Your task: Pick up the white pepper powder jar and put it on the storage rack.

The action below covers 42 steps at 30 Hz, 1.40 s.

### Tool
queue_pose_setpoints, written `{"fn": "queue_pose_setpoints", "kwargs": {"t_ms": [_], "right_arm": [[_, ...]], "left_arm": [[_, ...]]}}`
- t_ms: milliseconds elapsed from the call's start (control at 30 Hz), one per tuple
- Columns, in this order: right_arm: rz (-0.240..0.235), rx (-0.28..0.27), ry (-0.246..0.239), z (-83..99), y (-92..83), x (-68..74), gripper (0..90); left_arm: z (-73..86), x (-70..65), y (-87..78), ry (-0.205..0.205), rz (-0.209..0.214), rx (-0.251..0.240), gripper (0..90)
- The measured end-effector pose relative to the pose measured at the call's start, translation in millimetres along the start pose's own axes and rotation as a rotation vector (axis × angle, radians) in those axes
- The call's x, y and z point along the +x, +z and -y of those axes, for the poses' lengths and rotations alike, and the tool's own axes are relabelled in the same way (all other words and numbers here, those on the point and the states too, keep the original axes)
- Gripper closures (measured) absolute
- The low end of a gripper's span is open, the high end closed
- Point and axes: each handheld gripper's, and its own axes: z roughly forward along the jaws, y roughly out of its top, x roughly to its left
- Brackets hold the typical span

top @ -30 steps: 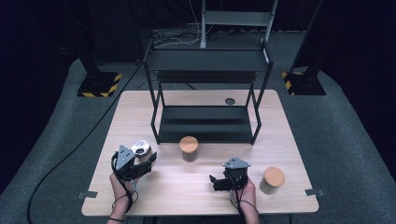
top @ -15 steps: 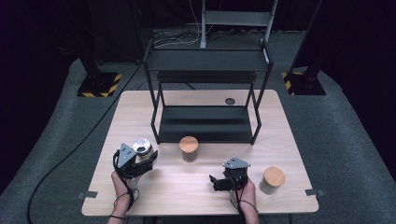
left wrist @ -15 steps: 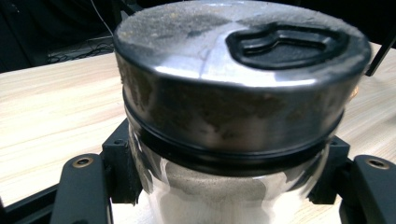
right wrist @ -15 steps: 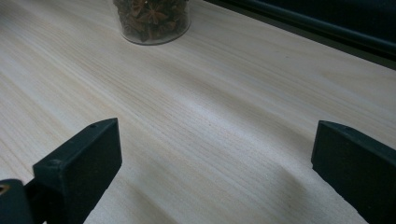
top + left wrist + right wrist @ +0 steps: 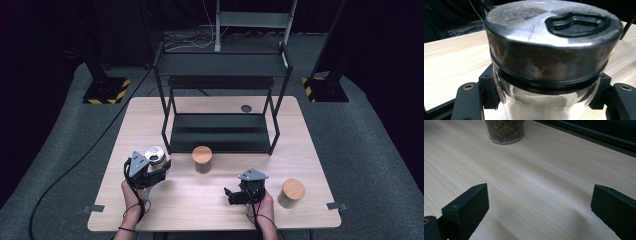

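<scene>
my left gripper (image 5: 156, 167) is clamped on the metal-lidded jar (image 5: 549, 50), pads on its glass sides below the lid, at the table's (image 5: 150, 210) front left. so the grab is done; carrying it to the black rack (image 5: 220, 65) is my guess at what remains. the jar stands about upright, long axis vertical, lid up. my right gripper (image 5: 539, 205) hangs open over bare wood, holding nothing, with 2 wooden-lidded jars (image 5: 202, 159) nearby.
</scene>
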Motion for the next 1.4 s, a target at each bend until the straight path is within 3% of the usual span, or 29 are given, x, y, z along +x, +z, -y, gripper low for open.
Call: {"fn": "queue_pose_setpoints", "kwargs": {"t_ms": [433, 1400], "right_arm": [[-0.001, 0.002, -0.001, -0.1, 0.1, 0.0, 0.8], [-0.002, 0.001, -0.002, 0.0, 0.0, 0.1, 0.7]], "left_arm": [[-1.9, 3.9, 6.4, -0.021, 0.042, -0.012, 30.1], [-12.2, 0.1, 21.4, 0.021, 0.055, -0.010, 30.1]]}}
